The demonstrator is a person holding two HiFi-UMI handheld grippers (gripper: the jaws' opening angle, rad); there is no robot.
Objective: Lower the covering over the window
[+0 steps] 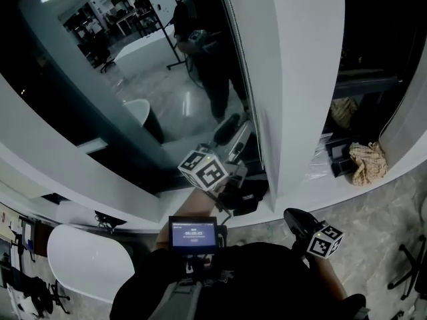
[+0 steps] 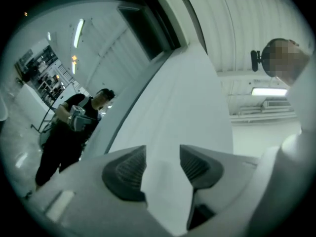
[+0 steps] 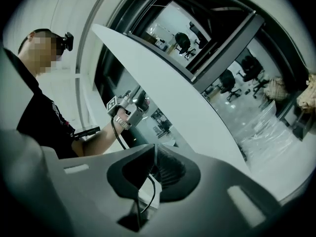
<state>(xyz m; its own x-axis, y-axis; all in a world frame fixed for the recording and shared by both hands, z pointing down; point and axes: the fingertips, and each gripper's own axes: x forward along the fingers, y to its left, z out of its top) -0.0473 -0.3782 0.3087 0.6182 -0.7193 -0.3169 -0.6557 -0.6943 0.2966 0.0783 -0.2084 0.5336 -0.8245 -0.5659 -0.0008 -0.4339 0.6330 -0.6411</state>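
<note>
Holds the left gripper (image 2: pixel 163 168) out ahead on an extended bare forearm (image 3: pixel 91 141), left hand (image 3: pixel 118 120) wrapped round the handle, nose tipped slightly upward, jaws spread wide, marker cube (image 1: pixel 203 169) just behind them. Carries the right gripper (image 3: pixel 154 166) lower and closer to the torso, off to the right of and behind the left one, pointing about level, jaws pressed together on a thin dark cord (image 3: pixel 152 187) that trails down from the pads.
</note>
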